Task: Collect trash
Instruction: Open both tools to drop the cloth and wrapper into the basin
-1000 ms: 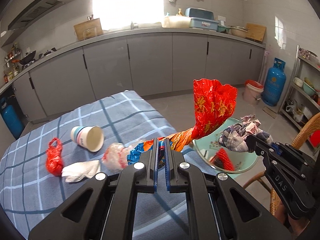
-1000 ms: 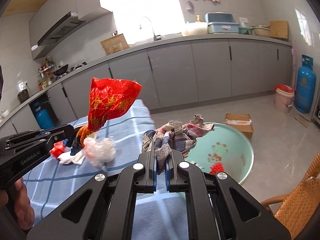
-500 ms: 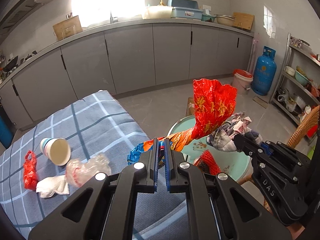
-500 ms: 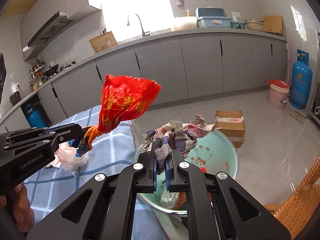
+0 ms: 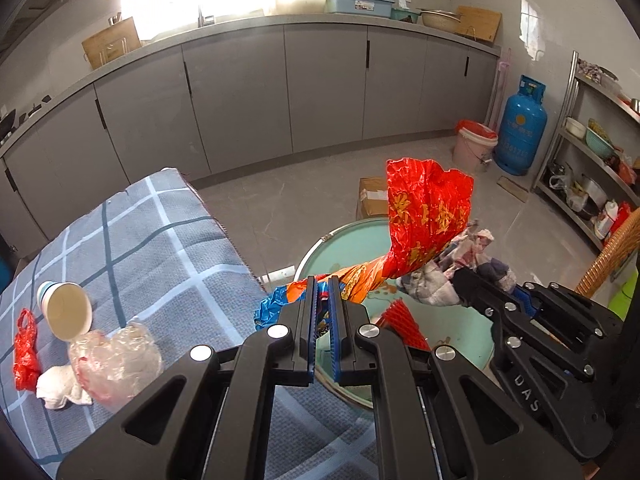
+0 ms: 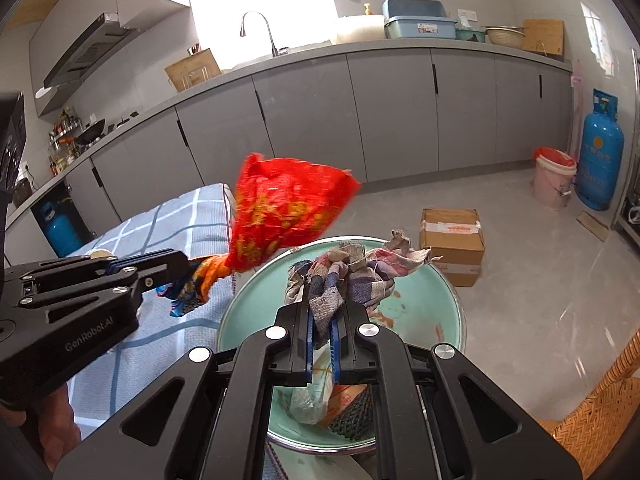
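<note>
My left gripper (image 5: 323, 292) is shut on a red foil wrapper (image 5: 428, 216) with an orange and blue twisted tail, held over the near rim of the green basin (image 5: 348, 236). It also shows in the right wrist view (image 6: 288, 212). My right gripper (image 6: 322, 320) is shut on a checked cloth rag (image 6: 352, 272), held above the green basin (image 6: 436, 320). The rag also shows in the left wrist view (image 5: 460, 264). Trash lies in the basin's bottom (image 6: 340, 404).
On the blue plaid tablecloth (image 5: 152, 248) lie a paper cup (image 5: 66, 312), a clear plastic bag (image 5: 116, 364), a white tissue (image 5: 60, 390) and a red bag (image 5: 24, 348). A cardboard box (image 6: 452, 236), pink bucket (image 6: 554, 180), gas cylinder (image 6: 602, 152) and wicker chair (image 6: 592, 420) stand around.
Both grippers have moved right, off the table and over the green basin, each carrying its item. The table's litter has slid to the left of the left wrist view.
</note>
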Tool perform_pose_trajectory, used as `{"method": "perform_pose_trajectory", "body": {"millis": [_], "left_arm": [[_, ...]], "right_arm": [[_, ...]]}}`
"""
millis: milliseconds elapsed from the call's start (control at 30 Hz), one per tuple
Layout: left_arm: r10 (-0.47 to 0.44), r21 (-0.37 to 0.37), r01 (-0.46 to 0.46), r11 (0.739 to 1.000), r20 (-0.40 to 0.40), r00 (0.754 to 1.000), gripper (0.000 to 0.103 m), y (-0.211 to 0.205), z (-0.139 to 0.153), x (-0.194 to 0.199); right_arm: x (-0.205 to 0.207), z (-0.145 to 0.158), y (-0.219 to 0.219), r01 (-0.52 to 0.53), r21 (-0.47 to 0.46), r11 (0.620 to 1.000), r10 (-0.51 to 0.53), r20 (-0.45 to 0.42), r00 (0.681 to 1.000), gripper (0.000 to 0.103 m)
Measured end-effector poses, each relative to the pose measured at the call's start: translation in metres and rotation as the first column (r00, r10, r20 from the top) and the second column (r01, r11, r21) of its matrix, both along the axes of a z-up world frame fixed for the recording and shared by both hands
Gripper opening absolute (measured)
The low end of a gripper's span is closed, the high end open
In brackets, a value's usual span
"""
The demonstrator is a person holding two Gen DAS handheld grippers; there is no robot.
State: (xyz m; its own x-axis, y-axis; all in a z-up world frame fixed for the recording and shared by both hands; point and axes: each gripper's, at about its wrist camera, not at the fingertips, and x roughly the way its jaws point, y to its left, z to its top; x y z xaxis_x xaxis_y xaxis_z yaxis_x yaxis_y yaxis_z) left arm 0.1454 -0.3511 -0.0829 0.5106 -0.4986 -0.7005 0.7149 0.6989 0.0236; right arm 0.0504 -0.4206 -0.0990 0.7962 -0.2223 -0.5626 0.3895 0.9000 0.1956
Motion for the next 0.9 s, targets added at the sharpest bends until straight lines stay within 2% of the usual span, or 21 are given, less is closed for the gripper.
{"method": "perform_pose_trajectory", "body": {"millis": [167, 200, 233, 267, 300, 333, 500, 567, 900], "left_arm": [[-0.011, -0.003, 0.011, 1.000, -0.029, 1.000, 0.010, -0.006, -0.009, 0.006], [-0.016, -0.007, 0.016, 1.000, -0.034, 0.999, 0.011, -0.006, -0.010, 0.007], [-0.022, -0.013, 0.021, 1.000, -0.045, 0.999, 0.019, -0.006, -0.011, 0.008], [-0.019, -0.017, 0.018, 1.000, -0.046, 0.999, 0.037, -0.005, -0.011, 0.008], [-0.006, -0.021, 0.005, 1.000, -0.039, 0.999, 0.042, -0.003, -0.011, 0.009], [0.001, -0.027, -0.002, 1.000, -0.041, 0.999, 0.051, 0.000, -0.010, 0.010], [0.017, -0.044, -0.018, 0.999, -0.043, 0.999, 0.057, 0.013, -0.005, 0.010], [0.028, -0.048, -0.030, 0.998, -0.032, 0.999, 0.062, 0.021, -0.002, 0.009], [0.098, -0.046, -0.097, 0.994, 0.025, 0.995, 0.064, 0.070, 0.005, -0.006]], "right_arm": [[0.005, -0.006, -0.004, -0.003, 0.000, 1.000, 0.003, -0.014, 1.000, 0.012], [0.004, -0.007, -0.005, -0.008, 0.001, 1.000, 0.008, -0.011, 1.000, 0.023], [0.004, -0.007, -0.004, -0.016, -0.003, 1.000, 0.016, -0.005, 1.000, 0.041], [0.002, -0.006, -0.004, -0.014, -0.015, 1.000, 0.014, 0.000, 1.000, 0.046], [0.000, -0.004, -0.002, -0.001, -0.035, 0.999, 0.001, 0.005, 1.000, 0.047], [-0.002, -0.004, -0.002, 0.005, -0.036, 0.999, -0.005, 0.006, 1.000, 0.047], [-0.015, -0.002, -0.009, 0.048, -0.008, 0.999, -0.047, 0.016, 0.999, 0.054], [-0.021, 0.000, -0.008, 0.062, 0.001, 0.998, -0.062, 0.024, 0.998, 0.055], [-0.020, 0.018, 0.021, 0.028, -0.012, 1.000, -0.027, 0.032, 0.999, 0.057]]}}
